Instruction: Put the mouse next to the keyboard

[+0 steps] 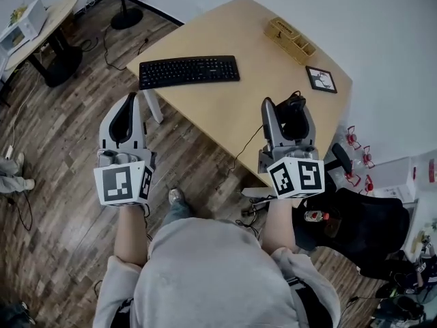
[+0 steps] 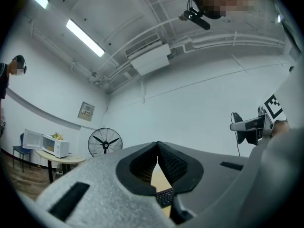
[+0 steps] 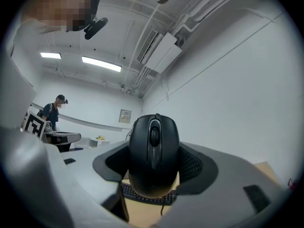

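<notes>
Item: your right gripper, jaws closed on the flanks of the black mouse, wheel facing its camera. The side grip leaves the underside free for setting down. The mouse appears to be held above the near right edge of the table, well apart from the keyboard. Its cable hangs over the table edge, so allow slack. Item: your left gripper, jaw tips touching with nothing between them, held off the table over the floor, likely to stay clear. Free tabletop just right of the keyboard looks the likely destination.
</notes>
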Demonstrator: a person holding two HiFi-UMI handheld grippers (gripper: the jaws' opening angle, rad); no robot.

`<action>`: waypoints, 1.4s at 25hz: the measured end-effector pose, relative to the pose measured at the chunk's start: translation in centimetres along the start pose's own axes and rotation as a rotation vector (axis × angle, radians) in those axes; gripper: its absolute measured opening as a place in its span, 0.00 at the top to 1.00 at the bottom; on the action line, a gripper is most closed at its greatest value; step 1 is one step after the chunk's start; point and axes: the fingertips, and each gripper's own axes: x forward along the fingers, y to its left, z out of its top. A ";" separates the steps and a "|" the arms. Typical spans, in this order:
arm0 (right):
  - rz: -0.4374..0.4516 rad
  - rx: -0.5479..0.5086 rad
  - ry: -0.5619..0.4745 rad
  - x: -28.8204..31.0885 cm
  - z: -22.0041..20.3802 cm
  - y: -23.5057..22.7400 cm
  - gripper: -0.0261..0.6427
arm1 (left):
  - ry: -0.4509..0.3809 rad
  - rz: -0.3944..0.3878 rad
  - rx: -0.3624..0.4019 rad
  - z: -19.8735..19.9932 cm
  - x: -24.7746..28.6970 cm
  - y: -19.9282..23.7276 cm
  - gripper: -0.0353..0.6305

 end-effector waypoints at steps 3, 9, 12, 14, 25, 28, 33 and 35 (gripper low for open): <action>-0.037 -0.007 0.002 1.5 -0.2 0.1 0.57 | -0.004 -0.028 -0.009 -0.4 1.9 1.5 0.93; -0.097 -0.012 0.007 3.8 -0.7 0.4 0.57 | -0.005 -0.077 -0.018 -1.5 4.7 3.9 0.93; -0.123 -0.014 0.014 4.7 -1.0 0.4 0.57 | -0.002 -0.091 -0.021 -2.1 5.6 4.9 0.93; -0.135 -0.020 0.022 5.3 -1.2 0.4 0.57 | 0.002 -0.097 -0.025 -2.5 6.0 5.6 0.93; -0.169 0.003 0.152 10.1 -4.2 -2.2 0.57 | 0.030 -0.088 -0.042 -4.6 8.2 7.5 0.93; -0.177 0.019 0.210 11.5 -6.3 -3.7 0.57 | 0.045 -0.064 -0.036 -5.3 8.6 8.3 0.93; -0.186 0.027 0.297 14.6 -10.1 -6.7 0.57 | 0.065 -0.011 -0.026 -6.1 10.3 9.8 0.93; -0.182 0.035 0.332 16.0 -11.8 -8.0 0.57 | 0.072 0.009 -0.025 -6.5 11.3 10.0 0.93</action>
